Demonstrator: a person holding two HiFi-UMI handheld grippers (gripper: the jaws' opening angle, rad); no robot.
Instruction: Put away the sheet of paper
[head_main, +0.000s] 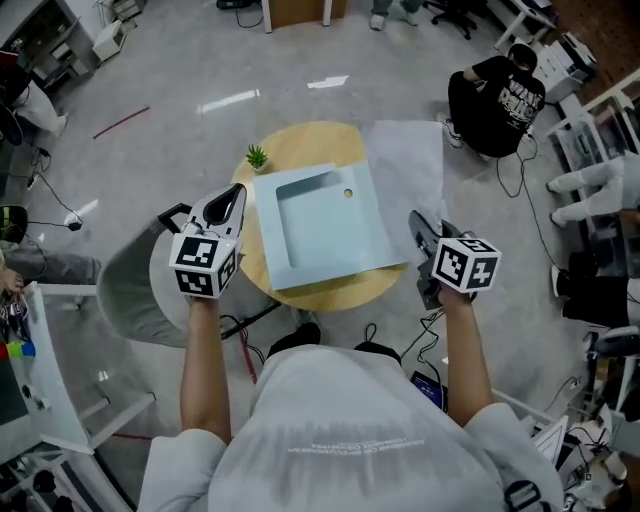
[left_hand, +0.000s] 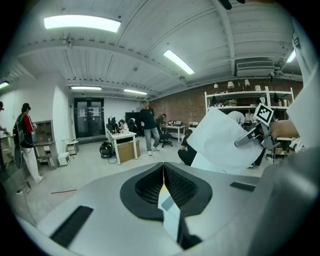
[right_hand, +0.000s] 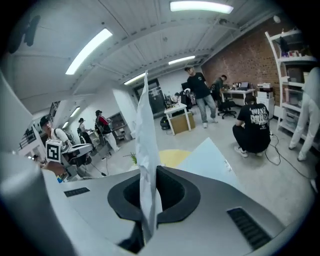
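A white sheet of paper (head_main: 405, 165) hangs over the floor to the right of the round wooden table (head_main: 310, 140). My right gripper (head_main: 417, 222) is shut on the sheet's near edge. In the right gripper view the paper (right_hand: 145, 130) stands edge-on, pinched between the jaws of the right gripper (right_hand: 149, 172). A shallow light-blue tray (head_main: 325, 225) lies on the table between the two grippers. My left gripper (head_main: 236, 192) hovers at the table's left edge, its jaws shut with nothing held. From the left gripper (left_hand: 163, 167) the paper (left_hand: 220, 142) shows to the right.
A small green plant (head_main: 257, 156) stands on the table's far left. A grey chair (head_main: 130, 285) sits to the left below my left hand. A person in black (head_main: 500, 100) crouches at the far right. Cables (head_main: 430, 330) lie on the floor near my feet.
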